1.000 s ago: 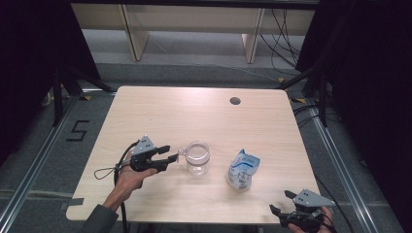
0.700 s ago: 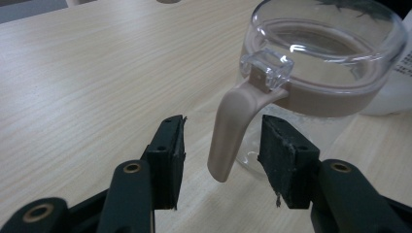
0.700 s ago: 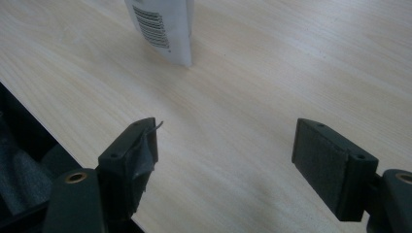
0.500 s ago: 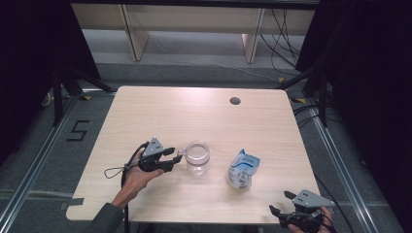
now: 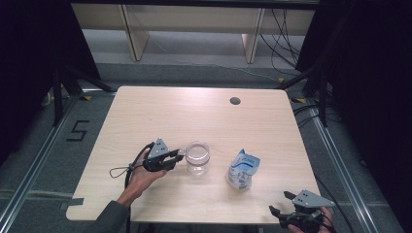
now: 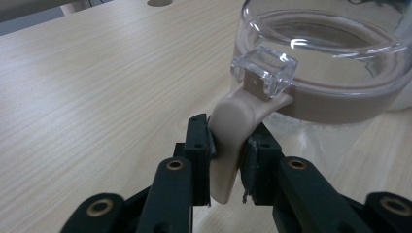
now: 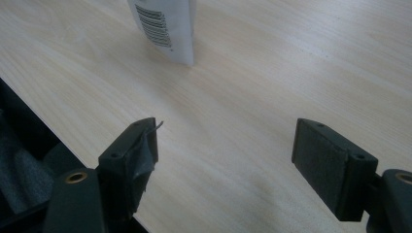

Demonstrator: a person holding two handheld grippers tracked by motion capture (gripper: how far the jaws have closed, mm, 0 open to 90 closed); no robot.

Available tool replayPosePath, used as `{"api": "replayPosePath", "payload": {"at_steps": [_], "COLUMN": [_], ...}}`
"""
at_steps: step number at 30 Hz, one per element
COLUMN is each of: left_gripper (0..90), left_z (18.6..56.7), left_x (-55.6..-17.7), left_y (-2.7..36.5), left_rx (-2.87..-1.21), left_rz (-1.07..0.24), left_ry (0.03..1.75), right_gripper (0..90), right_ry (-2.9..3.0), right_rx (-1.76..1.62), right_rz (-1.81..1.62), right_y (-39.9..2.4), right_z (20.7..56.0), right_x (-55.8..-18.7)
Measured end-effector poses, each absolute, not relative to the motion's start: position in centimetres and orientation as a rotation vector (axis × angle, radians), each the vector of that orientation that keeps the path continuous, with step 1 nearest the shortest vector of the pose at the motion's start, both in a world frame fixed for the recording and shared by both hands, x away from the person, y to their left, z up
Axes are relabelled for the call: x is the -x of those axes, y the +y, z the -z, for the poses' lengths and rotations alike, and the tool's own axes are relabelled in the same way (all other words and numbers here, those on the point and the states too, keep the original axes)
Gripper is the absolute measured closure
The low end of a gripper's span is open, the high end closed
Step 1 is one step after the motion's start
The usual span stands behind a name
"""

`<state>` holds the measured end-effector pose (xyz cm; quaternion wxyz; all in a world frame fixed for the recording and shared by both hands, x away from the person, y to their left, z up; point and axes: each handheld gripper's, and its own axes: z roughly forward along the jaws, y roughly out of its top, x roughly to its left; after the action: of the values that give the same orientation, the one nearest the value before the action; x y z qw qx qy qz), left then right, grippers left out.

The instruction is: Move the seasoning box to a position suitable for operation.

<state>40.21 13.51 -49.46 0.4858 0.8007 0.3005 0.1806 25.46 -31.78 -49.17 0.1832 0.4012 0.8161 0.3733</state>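
A clear jar [image 5: 197, 156] with a beige band stands upright on the table, left of centre. Its beige handle [image 6: 231, 131] curves down from a clear clasp [image 6: 265, 70] at the rim. My left gripper [image 5: 177, 156] lies level at the jar's left side. Its jaws have just been closing, and its pads [image 6: 208, 145] now press on both sides of the handle. A white and blue pouch [image 5: 243, 169] lies right of the jar. My right gripper [image 5: 280, 202] rests at the table's front right edge, open with nothing between its jaws; its view shows the pouch's barcoded end [image 7: 163, 26] ahead.
The light wooden table [image 5: 170, 111] has a round cable hole [image 5: 235, 101] near its far edge. Dark floor and metal rails surround it, with shelving legs behind. The left gripper's cable [image 5: 119, 171] loops on the table beside the person's hand.
The left gripper has edged right up to the jar, and its jaws have narrowed onto the handle. The right gripper, the jar and the pouch have stayed where they were.
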Motion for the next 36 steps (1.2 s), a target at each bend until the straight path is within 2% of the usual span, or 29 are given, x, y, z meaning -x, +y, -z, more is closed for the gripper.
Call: {"api": "replayPosePath", "payload": {"at_steps": [36], "left_gripper": [74.1], "left_z": [49.4], "left_x": [-33.9], "left_y": [11.9], "left_rx": [-1.961], "left_rz": [-0.36], "left_ry": [0.678], "right_gripper": [25.9], "right_ry": [2.304], "right_rx": [-1.123], "right_rz": [-1.056], "right_y": [-31.8], "right_z": [49.1], "right_x": [-25.5]}}
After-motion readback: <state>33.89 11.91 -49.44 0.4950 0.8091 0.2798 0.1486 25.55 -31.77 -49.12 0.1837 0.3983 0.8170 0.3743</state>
